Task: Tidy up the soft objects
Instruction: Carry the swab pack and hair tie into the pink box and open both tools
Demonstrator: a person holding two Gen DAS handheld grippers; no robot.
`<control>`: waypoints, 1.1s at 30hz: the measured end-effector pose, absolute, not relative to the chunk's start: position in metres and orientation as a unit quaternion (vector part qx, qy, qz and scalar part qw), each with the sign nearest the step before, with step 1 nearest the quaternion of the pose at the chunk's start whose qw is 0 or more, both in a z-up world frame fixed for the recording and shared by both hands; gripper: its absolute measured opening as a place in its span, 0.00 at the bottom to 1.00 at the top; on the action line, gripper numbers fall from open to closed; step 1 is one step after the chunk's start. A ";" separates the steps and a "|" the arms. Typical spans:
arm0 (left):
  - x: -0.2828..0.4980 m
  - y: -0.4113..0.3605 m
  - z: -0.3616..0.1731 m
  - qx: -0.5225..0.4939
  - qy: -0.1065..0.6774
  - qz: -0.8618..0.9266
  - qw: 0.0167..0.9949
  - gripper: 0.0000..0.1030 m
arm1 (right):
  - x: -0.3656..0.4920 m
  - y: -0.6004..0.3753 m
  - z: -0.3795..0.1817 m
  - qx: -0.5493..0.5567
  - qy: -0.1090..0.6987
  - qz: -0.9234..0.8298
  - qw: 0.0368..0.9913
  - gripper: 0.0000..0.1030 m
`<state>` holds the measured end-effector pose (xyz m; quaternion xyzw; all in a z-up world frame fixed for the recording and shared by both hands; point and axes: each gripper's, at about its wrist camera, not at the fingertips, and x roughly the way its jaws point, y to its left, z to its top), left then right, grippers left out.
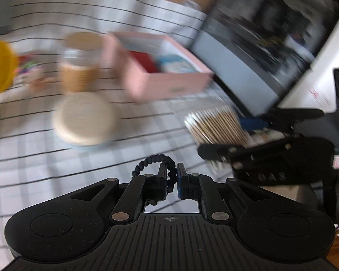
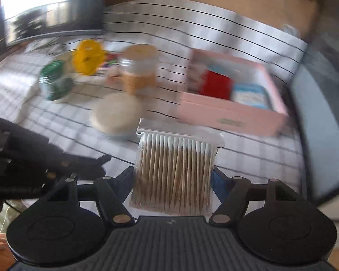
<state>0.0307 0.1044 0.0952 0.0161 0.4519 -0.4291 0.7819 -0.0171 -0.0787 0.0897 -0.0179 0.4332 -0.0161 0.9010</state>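
My left gripper (image 1: 171, 176) is shut on a black beaded hair tie (image 1: 154, 161) and holds it above the checked tablecloth. My right gripper (image 2: 173, 178) is shut on a clear bag of cotton swabs (image 2: 175, 171); the bag also shows in the left wrist view (image 1: 214, 125) at the right. A pink open box (image 2: 232, 115) with a red item (image 2: 215, 83) and a light blue pack (image 2: 250, 96) inside sits ahead; it also shows in the left wrist view (image 1: 167, 83). Both views are blurred by motion.
A round stack of cotton pads (image 2: 117, 113), a jar with a tan lid (image 2: 139, 67), a green-lidded jar (image 2: 54, 79) and a yellow round object (image 2: 88, 56) stand on the cloth. A dark screen (image 1: 266, 43) leans at the right.
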 end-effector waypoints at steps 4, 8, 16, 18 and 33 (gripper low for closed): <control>0.023 0.066 0.095 0.039 0.456 -0.463 0.759 0.11 | -0.029 -0.119 0.090 -0.007 0.430 -0.052 0.901 0.69; 0.023 0.040 0.101 0.053 0.446 -0.489 0.748 0.11 | -0.033 -0.144 0.103 -0.014 0.404 -0.074 0.912 0.69; 0.056 0.016 0.140 0.042 0.392 -0.491 0.777 0.11 | -0.018 -0.169 0.157 -0.013 0.323 -0.085 0.942 0.69; 0.071 0.013 0.157 0.040 0.367 -0.487 0.791 0.11 | -0.006 -0.171 0.174 -0.011 0.301 -0.078 0.950 0.69; 0.176 -0.040 0.205 0.032 0.273 -0.484 0.831 0.11 | 0.097 -0.218 0.251 0.070 0.220 -0.089 0.969 0.69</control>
